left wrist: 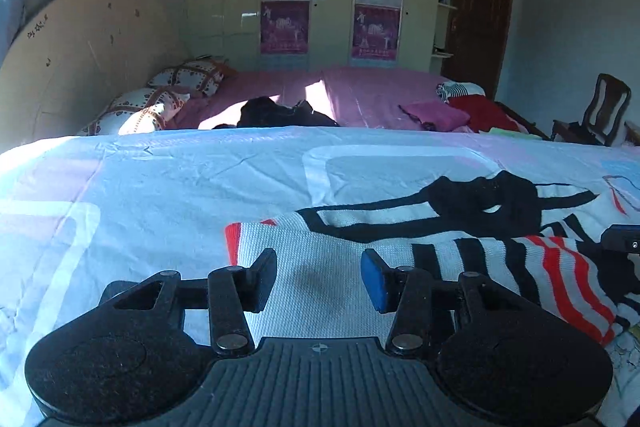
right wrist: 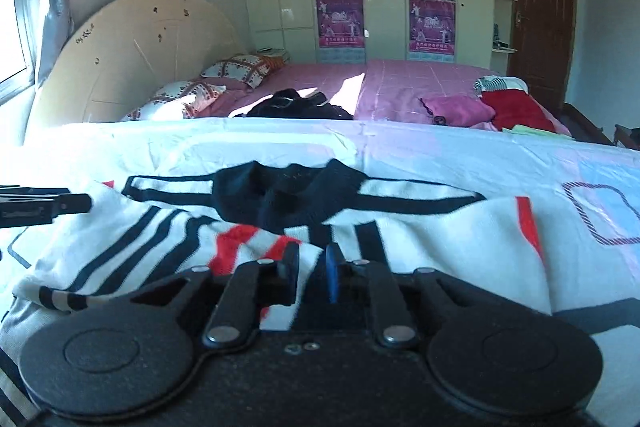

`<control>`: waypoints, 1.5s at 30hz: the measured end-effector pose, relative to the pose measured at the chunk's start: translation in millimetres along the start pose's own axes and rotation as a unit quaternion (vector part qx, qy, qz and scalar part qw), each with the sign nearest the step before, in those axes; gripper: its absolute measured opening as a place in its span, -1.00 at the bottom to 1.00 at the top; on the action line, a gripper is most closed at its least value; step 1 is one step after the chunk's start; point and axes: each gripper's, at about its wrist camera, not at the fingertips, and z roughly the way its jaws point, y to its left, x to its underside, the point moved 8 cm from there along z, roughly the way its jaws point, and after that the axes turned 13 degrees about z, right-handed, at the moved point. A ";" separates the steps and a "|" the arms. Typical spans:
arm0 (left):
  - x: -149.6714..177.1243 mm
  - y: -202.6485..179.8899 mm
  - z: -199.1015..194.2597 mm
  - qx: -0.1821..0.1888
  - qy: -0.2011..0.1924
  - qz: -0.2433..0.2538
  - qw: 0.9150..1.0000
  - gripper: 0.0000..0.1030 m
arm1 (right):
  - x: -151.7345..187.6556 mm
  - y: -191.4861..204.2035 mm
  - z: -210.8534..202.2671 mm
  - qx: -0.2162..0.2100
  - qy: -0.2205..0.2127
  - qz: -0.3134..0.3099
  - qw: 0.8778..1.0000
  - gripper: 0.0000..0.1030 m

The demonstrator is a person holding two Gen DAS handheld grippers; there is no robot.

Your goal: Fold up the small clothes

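A small white knit sweater (left wrist: 340,263) with black and red stripes and a black collar lies on the pale printed sheet (left wrist: 140,187). My left gripper (left wrist: 318,277) is open, low over the sweater's white left part, holding nothing. In the right wrist view the sweater (right wrist: 420,235) spreads across the front. My right gripper (right wrist: 313,273) is nearly closed, pinching a fold of the sweater's striped cloth between its fingers. The left gripper's tip shows at the left edge of the right wrist view (right wrist: 40,207).
Beyond the sheet is a pink bed (left wrist: 360,91) with a dark garment heap (left wrist: 280,113), patterned pillows (left wrist: 160,99), a pink item and a red one (left wrist: 476,111). A headboard stands left, wardrobes with posters behind, a chair (left wrist: 596,115) at right.
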 end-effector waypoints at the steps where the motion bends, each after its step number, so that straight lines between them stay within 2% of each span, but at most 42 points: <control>1: -0.3 0.6 10.5 0.002 0.007 0.007 1.000 -0.10 | -0.5 5.8 6.5 -0.008 0.002 -0.005 1.000 -0.70; 3: 6.8 3.3 38.3 0.016 0.037 0.009 0.999 -0.10 | 2.4 10.1 25.3 -0.003 0.017 -0.013 1.000 -0.74; 5: 7.8 8.4 45.2 0.013 0.031 0.003 0.999 0.19 | 12.7 0.2 49.6 0.035 0.053 -0.021 0.998 -0.76; 6: 6.9 9.4 45.6 0.018 0.033 0.003 0.999 0.20 | 11.8 -2.3 50.5 0.030 0.040 -0.019 0.999 -0.76; 8: 2.9 10.2 36.6 0.015 0.035 0.006 0.999 0.20 | 6.5 -2.4 47.2 0.032 0.047 -0.021 0.998 -0.76; 9: 0.2 8.3 27.4 0.009 0.022 0.016 1.000 0.20 | 0.9 -1.2 39.5 0.030 0.031 -0.020 0.999 -0.63; 11: -0.6 2.9 18.0 0.019 0.012 0.021 1.000 0.20 | -5.8 3.3 29.2 0.007 0.009 -0.010 1.000 -0.62; 14: 10.5 -14.8 24.7 0.025 0.028 0.042 0.998 0.20 | 0.3 22.3 37.9 -0.025 0.022 -0.028 0.999 -0.64; 16: 15.2 -19.1 28.5 0.012 0.024 0.052 0.998 0.24 | 16.3 28.1 58.0 0.001 0.062 -0.061 0.996 -0.69; 17: 14.5 -17.0 27.6 0.015 0.027 0.042 0.999 0.24 | 18.2 29.2 59.7 0.005 0.051 -0.070 0.996 -0.68; 19: 11.9 -10.6 19.8 0.016 0.024 0.030 0.999 0.24 | 14.4 29.6 53.5 0.011 0.055 -0.065 0.996 -0.68; 21: 15.0 -5.1 10.1 0.008 0.018 0.037 0.999 0.24 | 8.7 21.1 37.5 0.014 0.033 -0.051 0.998 -0.65; 22: 22.8 -2.2 8.3 0.009 0.028 0.039 0.999 0.24 | 9.3 10.5 30.7 0.024 0.028 -0.040 0.999 -0.64; 24: 33.4 2.7 6.9 0.015 0.029 0.032 0.999 0.39 | 20.2 -13.3 31.6 0.050 0.052 -0.029 0.997 -0.67; 26: 34.4 11.3 -0.8 0.017 0.033 0.003 0.999 0.42 | 19.3 -22.3 22.1 0.047 0.051 -0.016 0.997 -0.68; 29: 28.8 17.3 -17.2 -0.002 0.000 0.015 1.000 0.42 | 10.9 -18.3 -3.3 0.046 0.020 -0.035 0.998 -0.58; 31: 24.7 24.2 -15.9 -0.007 -0.012 0.010 1.000 0.42 | 11.8 -19.1 -6.5 0.047 0.022 -0.039 0.998 -0.60; 34: 14.1 39.7 6.1 -0.028 0.000 -0.004 1.000 0.41 | 14.1 -31.0 4.2 0.076 0.029 -0.022 0.996 -0.64; 36: 20.4 48.4 31.4 -0.040 0.049 -0.012 0.998 0.41 | 21.5 -40.4 13.9 0.092 0.040 -0.005 0.995 -0.68; 38: 28.1 58.1 45.2 -0.030 0.057 -0.052 0.997 0.42 | 21.4 -36.7 12.0 0.103 0.042 -0.012 0.994 -0.68; 40: 25.6 59.8 38.3 -0.032 0.062 -0.049 0.996 0.41 | 17.9 -31.4 -2.1 0.095 0.031 -0.010 0.995 -0.66; 42: 23.6 53.4 10.4 -0.015 0.027 -0.041 0.999 0.41 | 17.9 -28.3 -19.1 0.084 0.014 -0.016 0.996 -0.64; 45: 37.4 31.0 -21.3 0.011 0.022 -0.011 1.000 0.41 | 32.2 -28.2 -20.3 0.087 0.040 -0.036 0.995 -0.63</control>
